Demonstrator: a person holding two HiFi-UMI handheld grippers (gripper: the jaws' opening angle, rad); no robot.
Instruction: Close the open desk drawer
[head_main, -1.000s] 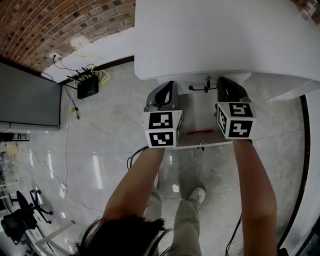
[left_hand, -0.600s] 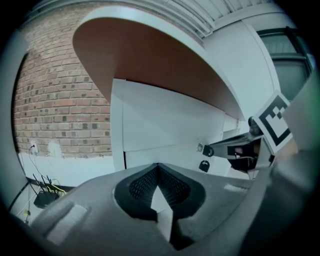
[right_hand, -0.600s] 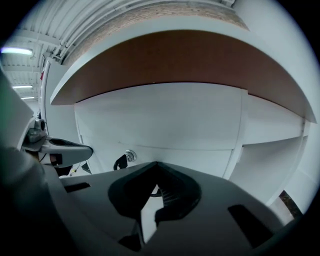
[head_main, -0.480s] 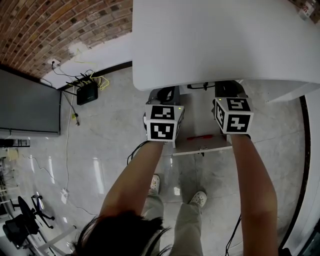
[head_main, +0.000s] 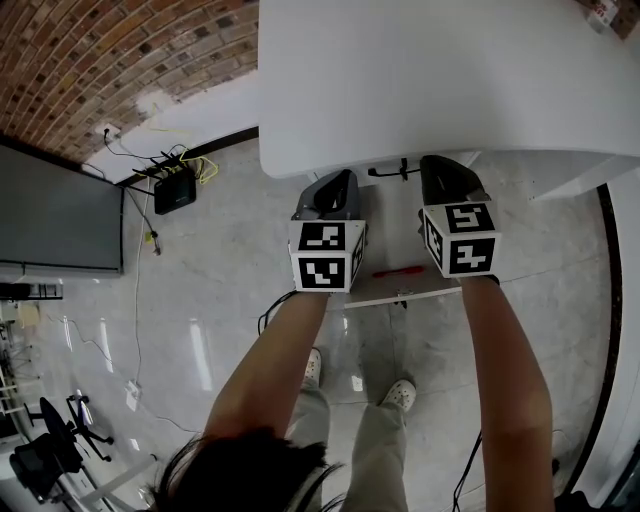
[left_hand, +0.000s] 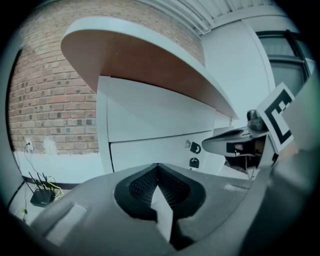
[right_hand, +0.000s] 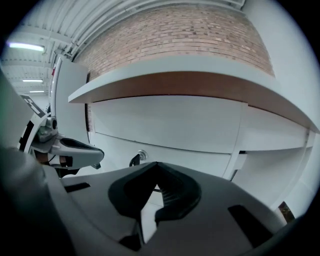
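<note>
In the head view the open drawer (head_main: 392, 288) sticks out from under the white desk top (head_main: 440, 80), a red pen (head_main: 399, 270) lying in it. My left gripper (head_main: 340, 180) hangs over the drawer's left side and my right gripper (head_main: 433, 165) over its right side, both pointing at the desk. Both are shut with nothing held: the left gripper view shows that gripper's tips (left_hand: 157, 166) meeting, and in the right gripper view my right gripper (right_hand: 156, 165) is likewise closed. The gripper bodies hide the drawer in both gripper views.
A key (head_main: 392, 172) hangs in a lock on the desk front, also seen as the key (right_hand: 136, 158) in the right gripper view. A black router (head_main: 174, 186) with cables sits on the floor by the brick wall. The person's feet (head_main: 397, 392) stand below the drawer.
Both grippers pushed in under the desk edge half a second ago and have since come back out a little. The drawer stands about as far open as before.
</note>
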